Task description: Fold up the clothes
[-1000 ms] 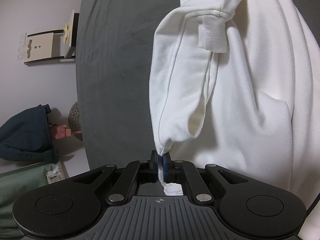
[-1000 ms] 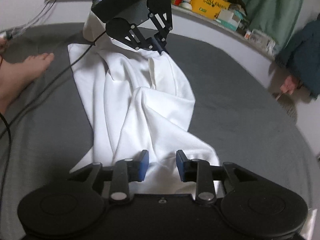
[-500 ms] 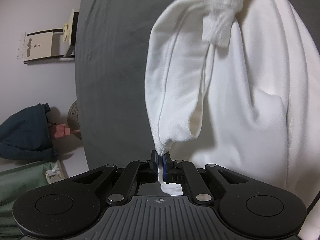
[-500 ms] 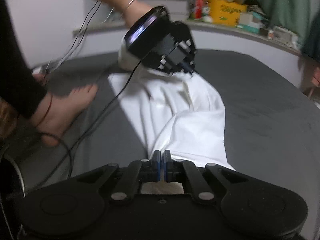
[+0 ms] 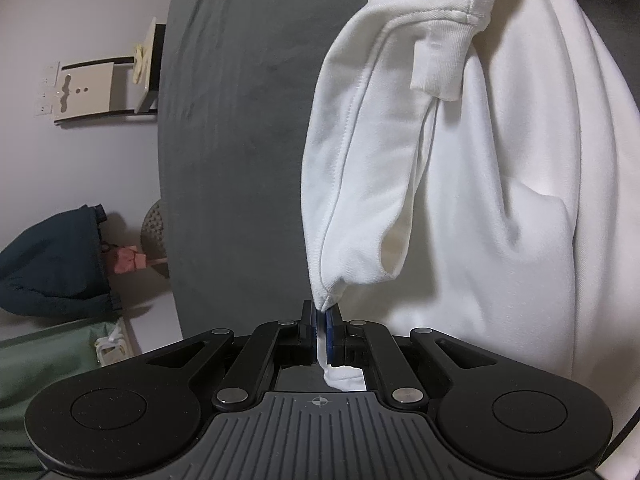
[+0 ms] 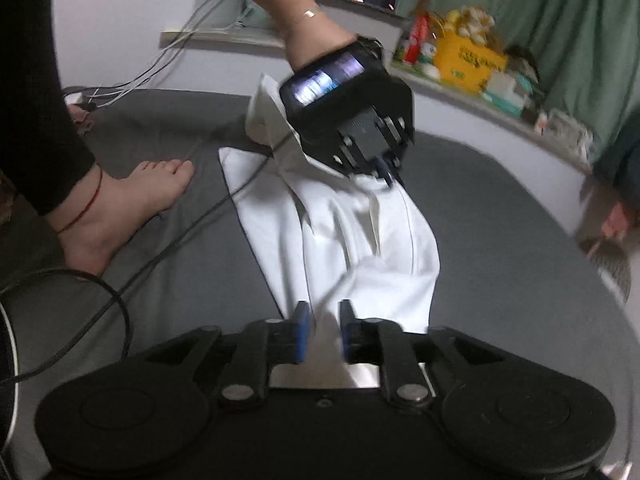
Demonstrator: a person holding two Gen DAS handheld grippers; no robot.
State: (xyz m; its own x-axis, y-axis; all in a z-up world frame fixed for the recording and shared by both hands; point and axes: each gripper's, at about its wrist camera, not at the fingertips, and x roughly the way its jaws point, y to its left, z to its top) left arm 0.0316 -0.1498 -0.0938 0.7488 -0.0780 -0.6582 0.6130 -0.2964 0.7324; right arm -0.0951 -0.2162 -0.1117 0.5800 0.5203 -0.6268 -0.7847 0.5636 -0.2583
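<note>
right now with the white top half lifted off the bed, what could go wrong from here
1. The right gripper is opening with a fold of the white garment loose between its pads, so that end may drop and bunch.
2. The left gripper pinches only a small corner of cloth; a tug could pull it free.
3. A black cable lies across the grey bed by a bare foot and might snag.

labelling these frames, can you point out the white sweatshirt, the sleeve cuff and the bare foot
white sweatshirt (image 5: 520,208), left wrist view, on the wide body panel
sleeve cuff (image 5: 438,68), left wrist view, on the ribbed band
bare foot (image 6: 132,200), right wrist view, on the top of the foot
</note>
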